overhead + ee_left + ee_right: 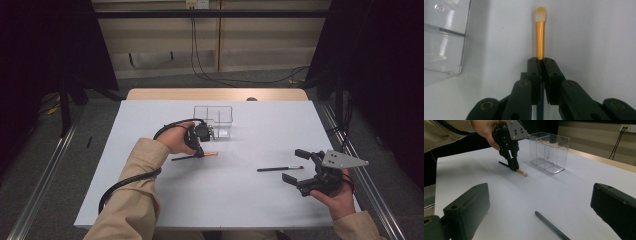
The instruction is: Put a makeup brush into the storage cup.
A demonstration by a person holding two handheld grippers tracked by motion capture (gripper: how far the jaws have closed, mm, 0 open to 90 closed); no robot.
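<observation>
The left gripper is pressing its jaws together on a makeup brush, clamping it across the handle just behind the gold ferrule. In the left gripper view the brush is running straight ahead of the jaws along their line, its pale bristle tip pointing away from the gripper and its dark handle passing back beneath the jaws toward the hand. The brush is lying flat on the white table, directly under the jaw tips. A clear plastic organizer is standing just beyond and to one side of this gripper. The right gripper is resting well apart with its jaws spread wide and gripping nothing. A dark pencil is lying on the table just ahead of its open jaws.
</observation>
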